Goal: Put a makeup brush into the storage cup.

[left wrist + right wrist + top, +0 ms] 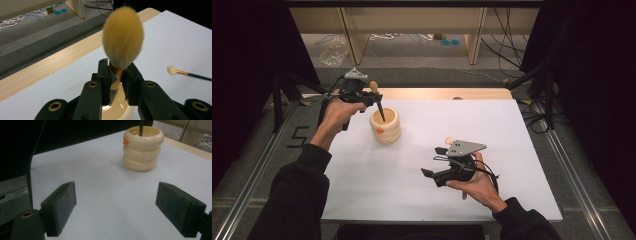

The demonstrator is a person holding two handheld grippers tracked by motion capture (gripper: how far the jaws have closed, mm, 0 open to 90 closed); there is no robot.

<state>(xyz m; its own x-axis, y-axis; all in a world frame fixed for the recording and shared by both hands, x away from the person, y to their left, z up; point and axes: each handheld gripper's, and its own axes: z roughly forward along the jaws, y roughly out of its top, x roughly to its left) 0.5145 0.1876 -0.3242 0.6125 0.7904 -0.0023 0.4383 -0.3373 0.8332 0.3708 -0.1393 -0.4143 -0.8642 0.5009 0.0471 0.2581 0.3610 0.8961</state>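
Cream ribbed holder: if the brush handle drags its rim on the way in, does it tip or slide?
The holder looks squat, with a base about as wide as its rim, so tipping seems unlikely. It sits on a smooth white table, so a sideways nudge would probably slide it. The left gripper holds the brush by its stiff handle, bristles up, so a knock would pass straight through.

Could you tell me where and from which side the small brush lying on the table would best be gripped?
Grip the small brush across its thin dark handle, just behind the metal ferrule, coming straight down from above. It lies flat on the white table with open space on both sides, so jaws can straddle the handle; the soft tip offers no firm hold.
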